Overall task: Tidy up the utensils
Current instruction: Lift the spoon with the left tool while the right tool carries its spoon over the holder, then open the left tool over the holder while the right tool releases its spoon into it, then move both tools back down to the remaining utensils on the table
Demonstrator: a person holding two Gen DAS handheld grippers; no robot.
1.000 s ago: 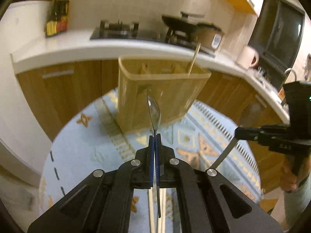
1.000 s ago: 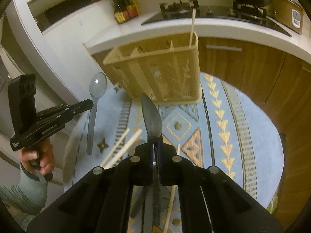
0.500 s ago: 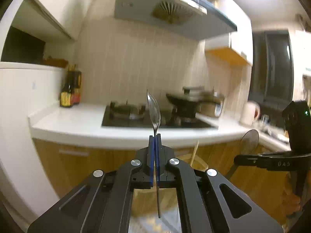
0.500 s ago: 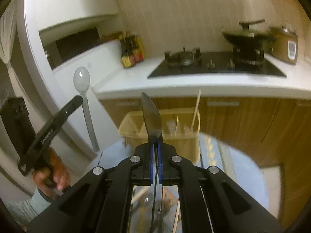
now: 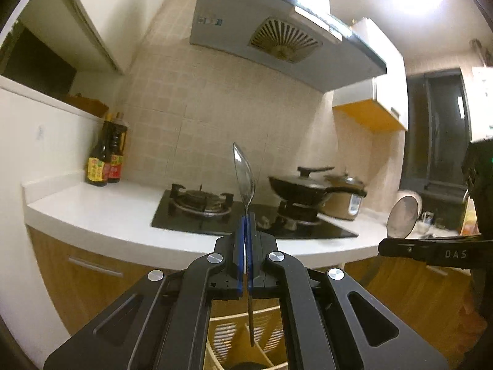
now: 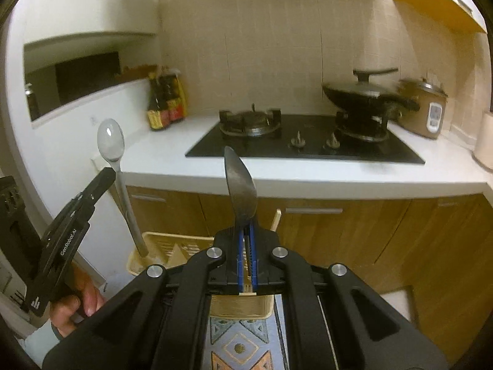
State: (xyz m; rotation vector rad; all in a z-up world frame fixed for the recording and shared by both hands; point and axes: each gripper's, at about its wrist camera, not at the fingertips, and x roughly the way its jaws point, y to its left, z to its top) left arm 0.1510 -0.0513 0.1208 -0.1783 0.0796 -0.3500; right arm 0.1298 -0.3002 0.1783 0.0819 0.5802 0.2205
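**Both claws clenched on spoons above the caddy**

Your left claw (image 5: 245, 215) grips a clear spoon (image 5: 244, 172) by the neck, bowl up, handle tip hanging just over the slatted utensil caddy (image 5: 234, 336) below — right above its dividers. Your right claw (image 6: 245, 225) is clamped on a dark spoon (image 6: 240, 185), bowl up too, with the caddy (image 6: 172, 246) just beyond and beneath it. A chopstick (image 6: 276, 219) stands in the caddy's far right corner. Behind the caddy runs the counter (image 6: 308, 175) — hob (image 6: 305, 145), lidded wok (image 6: 363, 94), sauce bottles (image 6: 165, 104).
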